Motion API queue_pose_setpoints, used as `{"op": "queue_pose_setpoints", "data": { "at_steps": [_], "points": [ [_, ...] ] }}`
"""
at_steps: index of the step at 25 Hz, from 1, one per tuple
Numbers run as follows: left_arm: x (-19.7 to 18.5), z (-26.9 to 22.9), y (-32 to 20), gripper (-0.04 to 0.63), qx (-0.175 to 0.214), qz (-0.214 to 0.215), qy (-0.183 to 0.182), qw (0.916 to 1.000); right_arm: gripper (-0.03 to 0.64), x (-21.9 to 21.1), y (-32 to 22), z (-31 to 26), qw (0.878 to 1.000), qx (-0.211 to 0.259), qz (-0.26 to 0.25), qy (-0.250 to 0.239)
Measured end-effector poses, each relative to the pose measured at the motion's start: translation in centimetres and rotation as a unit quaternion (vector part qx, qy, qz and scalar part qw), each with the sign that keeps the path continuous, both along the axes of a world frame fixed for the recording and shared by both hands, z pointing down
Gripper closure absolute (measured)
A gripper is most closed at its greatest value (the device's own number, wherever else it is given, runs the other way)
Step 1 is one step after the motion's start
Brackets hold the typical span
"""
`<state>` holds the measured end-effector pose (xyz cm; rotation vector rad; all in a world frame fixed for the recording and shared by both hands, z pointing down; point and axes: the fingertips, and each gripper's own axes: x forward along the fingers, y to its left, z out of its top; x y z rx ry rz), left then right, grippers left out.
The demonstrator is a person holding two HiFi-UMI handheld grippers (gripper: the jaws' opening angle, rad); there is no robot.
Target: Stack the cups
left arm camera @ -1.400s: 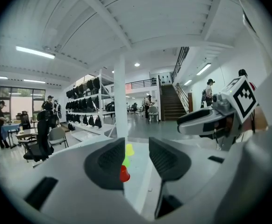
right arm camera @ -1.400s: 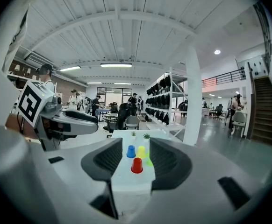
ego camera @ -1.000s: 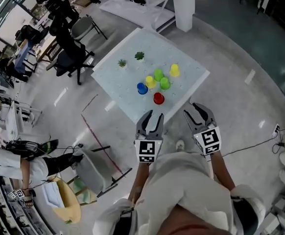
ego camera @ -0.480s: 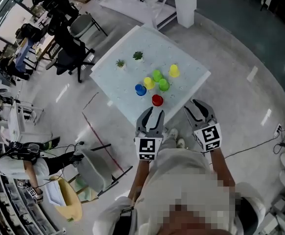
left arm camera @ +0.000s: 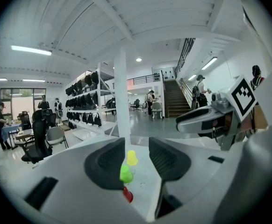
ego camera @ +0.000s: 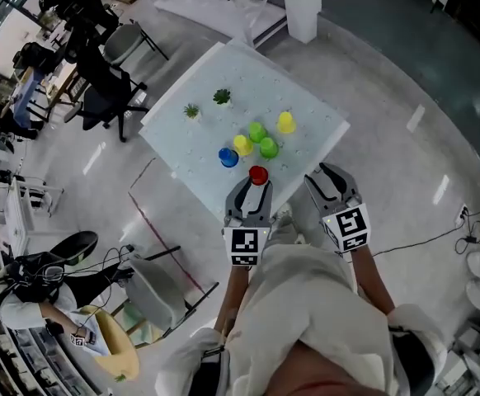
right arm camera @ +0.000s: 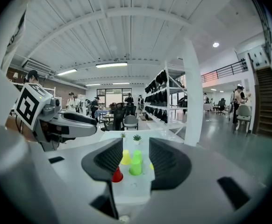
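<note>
Cups (ego camera: 268,147) of coloured plastic cluster on the white square table (ego camera: 306,97), a red plastic cup (ego camera: 258,174) nearest its edge. Left gripper (ego camera: 249,192) and right gripper (ego camera: 332,177) hover there, jaws apart, empty; crowding could topple neighbours.

Head view looks steeply down from high overhead, left gripper (ego camera: 254,190) and right gripper (ego camera: 334,178) low centre, surface (ego camera: 190,147) just ahead of their tips. Gripper views look near level along own jaws. All three share surface and cups (ego camera: 268,147); each gripper view catches the other gripper.
</note>
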<state>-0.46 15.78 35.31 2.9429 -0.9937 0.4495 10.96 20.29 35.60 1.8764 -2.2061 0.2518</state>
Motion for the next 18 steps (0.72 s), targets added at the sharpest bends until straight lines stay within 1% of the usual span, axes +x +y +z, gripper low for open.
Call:
{"op": "queue_pose_setpoints", "data": {
  "at_steps": [5,12,18],
  "points": [
    [0.5,0.8,-3.1,0.428,-0.007,0.000,-0.002,1.0000,0.445,0.7,-3.4,0.5,1.000,-0.007,-0.002,0.004],
    [0.9,1.9,-7.6,0.428,-0.018,-0.002,-0.006,0.9998,0.445,1.0,-7.8,1.6,1.000,-0.026,-0.007,0.005],
    [1.1,2.9,-10.6,0.428,-0.026,0.005,-0.013,0.9996,0.445,1.1,-10.9,2.5,0.999,-0.045,-0.009,0.010]
  ]
}}
